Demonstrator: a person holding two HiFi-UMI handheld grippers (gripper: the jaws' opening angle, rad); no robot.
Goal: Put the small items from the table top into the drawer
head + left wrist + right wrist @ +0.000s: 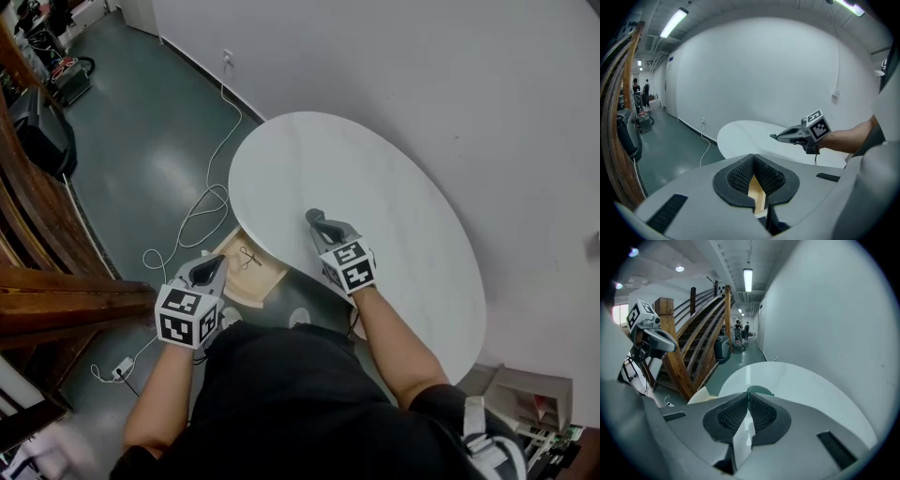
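My right gripper [315,218] hangs above the near left part of the round white table [394,159]. Its jaws are shut on a small dark green item [760,390] that sticks out at the fingertips [748,395]. Left of the table's edge, my left gripper [214,266] is over the open wooden drawer [264,283]. Its jaws [753,158] are shut with nothing between them, and the drawer's wood shows through the slit below the tips. A small metal tool [248,255] lies inside the drawer. No other small item shows on the table top.
A white cable [202,211] loops over the green floor beside the drawer, running from a wall socket [227,56]. A wooden staircase [701,333] stands at the left. The white wall runs close behind the table. People stand far down the corridor.
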